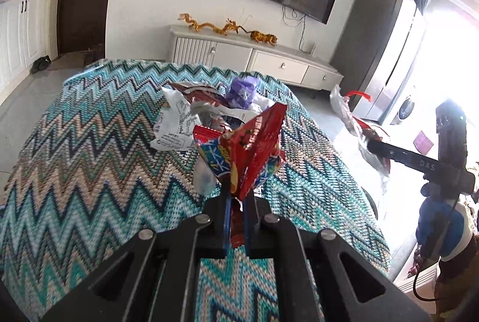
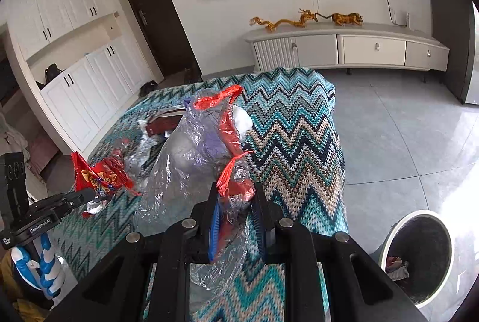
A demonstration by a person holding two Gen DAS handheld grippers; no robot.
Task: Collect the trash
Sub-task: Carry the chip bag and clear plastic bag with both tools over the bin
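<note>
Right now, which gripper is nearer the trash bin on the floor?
Right. The right gripper, holding the clear plastic bag, is beside the bin; the left gripper is further away across the table.

Daylight scene, source is the window (image 1: 449, 58) at right edge of the left wrist view, blown out to white. Glare also streaks the floor tiles (image 2: 419, 142) at right of the right wrist view. Strong fisheye bending and dark vignette in the corners; centre sharp.
</note>
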